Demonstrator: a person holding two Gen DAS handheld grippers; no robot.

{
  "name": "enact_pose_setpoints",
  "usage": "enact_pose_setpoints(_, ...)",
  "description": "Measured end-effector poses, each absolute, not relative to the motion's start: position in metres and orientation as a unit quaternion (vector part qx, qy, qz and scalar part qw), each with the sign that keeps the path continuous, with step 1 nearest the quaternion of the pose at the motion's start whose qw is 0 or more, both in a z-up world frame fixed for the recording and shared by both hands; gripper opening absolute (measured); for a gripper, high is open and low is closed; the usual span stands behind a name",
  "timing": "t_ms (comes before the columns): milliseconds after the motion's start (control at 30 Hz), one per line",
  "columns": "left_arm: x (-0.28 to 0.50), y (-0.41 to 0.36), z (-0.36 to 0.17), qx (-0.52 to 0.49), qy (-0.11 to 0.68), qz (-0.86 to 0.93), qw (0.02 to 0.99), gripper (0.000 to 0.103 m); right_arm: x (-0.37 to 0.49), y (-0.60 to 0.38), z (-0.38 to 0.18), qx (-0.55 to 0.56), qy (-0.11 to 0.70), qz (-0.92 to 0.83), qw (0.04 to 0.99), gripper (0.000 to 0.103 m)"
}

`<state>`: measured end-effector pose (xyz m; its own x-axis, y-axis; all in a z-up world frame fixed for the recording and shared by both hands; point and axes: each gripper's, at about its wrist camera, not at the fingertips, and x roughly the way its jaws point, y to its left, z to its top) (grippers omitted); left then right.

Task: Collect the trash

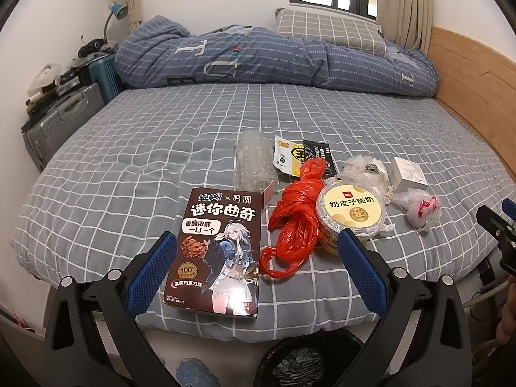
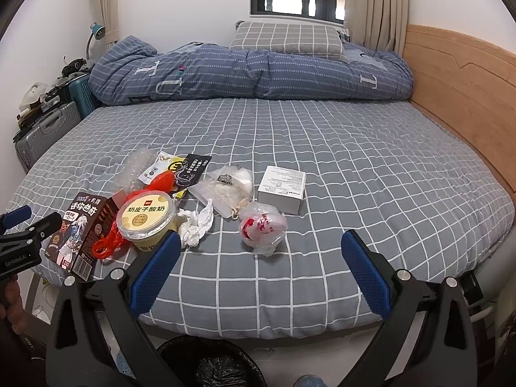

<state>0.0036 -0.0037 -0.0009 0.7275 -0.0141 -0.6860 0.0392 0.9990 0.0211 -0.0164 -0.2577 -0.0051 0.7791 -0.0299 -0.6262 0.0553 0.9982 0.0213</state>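
On the bed [image 2: 322, 148], near its front edge, lies the trash: cookie box [image 1: 216, 251], red bag [image 1: 296, 216], yogurt cup [image 1: 350, 213], white box [image 2: 282, 188]. Left gripper [image 1: 258, 267] hovers over the cookie box, jaws apart; right gripper [image 2: 261, 269] likewise spread, empty. Bin [image 2: 209, 364] below.

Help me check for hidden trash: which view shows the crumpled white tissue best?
The right wrist view: the crumpled white tissue lies in the open right of the yogurt cup. In the left wrist view only a sliver peeks from behind the cup.
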Motion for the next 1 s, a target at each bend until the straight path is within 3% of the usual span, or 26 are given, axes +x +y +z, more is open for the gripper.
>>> enact_pose_setpoints(1000, 0.0049, -0.0062, -0.0025, 0.018, 0.374, -0.021, 0.927, 0.097, -0.0149, -0.2571, -0.0045, 0.017, 0.329, -0.021, 0.944, 0.096)
